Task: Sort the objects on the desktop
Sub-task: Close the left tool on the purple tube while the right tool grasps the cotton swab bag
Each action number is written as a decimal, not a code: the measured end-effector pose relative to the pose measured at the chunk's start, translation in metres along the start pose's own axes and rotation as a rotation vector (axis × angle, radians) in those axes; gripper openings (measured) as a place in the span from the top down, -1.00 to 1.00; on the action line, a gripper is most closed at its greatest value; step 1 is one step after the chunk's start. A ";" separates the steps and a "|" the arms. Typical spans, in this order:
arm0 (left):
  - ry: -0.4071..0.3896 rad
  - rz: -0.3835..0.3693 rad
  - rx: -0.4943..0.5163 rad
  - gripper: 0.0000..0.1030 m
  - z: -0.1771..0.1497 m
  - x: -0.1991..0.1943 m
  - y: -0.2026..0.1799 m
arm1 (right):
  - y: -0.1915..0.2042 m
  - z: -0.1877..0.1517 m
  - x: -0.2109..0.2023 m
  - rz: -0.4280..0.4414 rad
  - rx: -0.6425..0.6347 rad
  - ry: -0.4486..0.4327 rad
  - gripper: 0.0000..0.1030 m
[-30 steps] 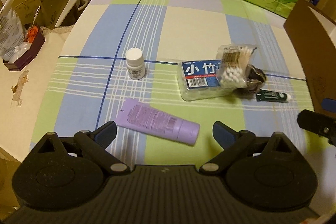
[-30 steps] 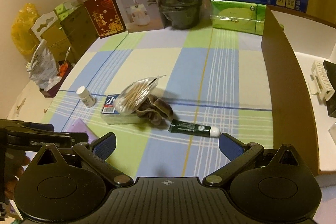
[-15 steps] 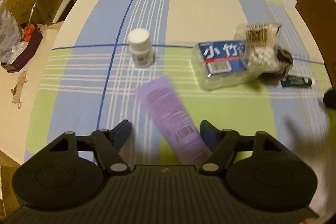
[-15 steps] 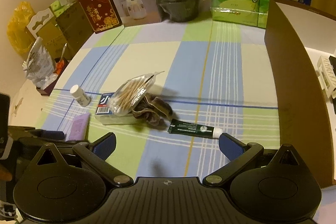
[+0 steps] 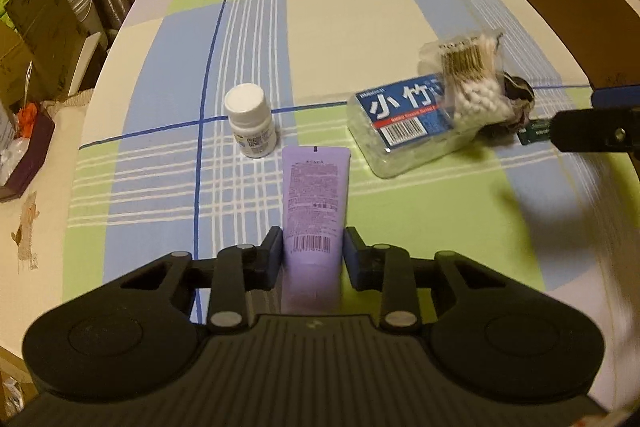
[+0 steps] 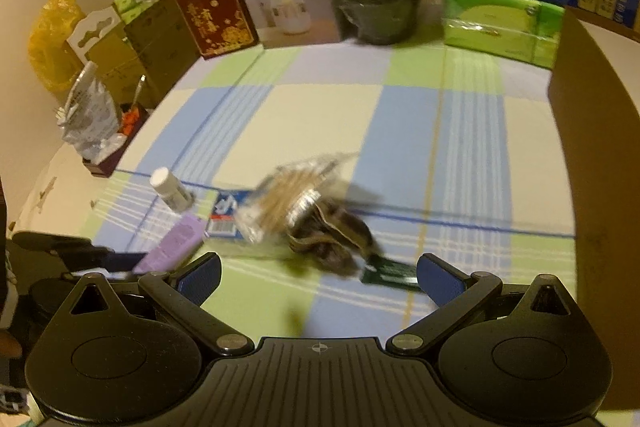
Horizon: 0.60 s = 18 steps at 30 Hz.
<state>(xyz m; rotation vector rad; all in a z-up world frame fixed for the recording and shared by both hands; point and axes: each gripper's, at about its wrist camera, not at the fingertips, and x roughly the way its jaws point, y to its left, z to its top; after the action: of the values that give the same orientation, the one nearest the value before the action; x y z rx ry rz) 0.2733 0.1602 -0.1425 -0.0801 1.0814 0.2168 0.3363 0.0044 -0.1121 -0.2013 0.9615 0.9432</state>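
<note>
— Since a second ago, what has moved?

— Mostly the lilac tube (image 5: 314,211): it lay crosswise a second ago and now runs lengthwise between the jaws of the left gripper (image 5: 313,258). Those jaws were wide then; they are closing now, both blue pads against the tube's lower end.

— Where is the tube on the checked tablecloth (image 5: 352,23)?

— Flat on it, its crimped end just beside the white pill bottle (image 5: 250,121), which stands upright beyond the tube and to its left.

— And the rest, taken from the tube?

— To the right of it lies the clear box with the blue label (image 5: 404,127), a bag of cotton swabs (image 5: 472,79) resting on its far end. A dark bundle (image 6: 332,239) touches that bag, and a dark green tube (image 6: 390,275) lies just past the bundle.

— The right gripper (image 6: 318,279)?

— Its fingers are spread wide with nothing between them, above the cloth near the dark green tube. That view is blurred.
</note>
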 end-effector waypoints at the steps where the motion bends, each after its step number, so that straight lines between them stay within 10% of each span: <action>1: -0.001 -0.006 -0.006 0.46 0.000 0.000 0.002 | 0.002 0.003 0.002 0.007 0.001 -0.007 -0.96; 13: 0.002 -0.008 -0.012 0.46 0.006 0.004 0.010 | 0.017 0.025 0.044 -0.016 0.005 -0.062 -0.56; 18: 0.009 -0.014 -0.018 0.46 0.007 0.005 0.011 | 0.015 0.025 0.058 -0.013 0.005 -0.040 0.17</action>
<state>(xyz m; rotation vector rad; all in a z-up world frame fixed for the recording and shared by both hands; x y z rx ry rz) 0.2793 0.1729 -0.1433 -0.1050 1.0875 0.2138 0.3537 0.0613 -0.1383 -0.1839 0.9241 0.9293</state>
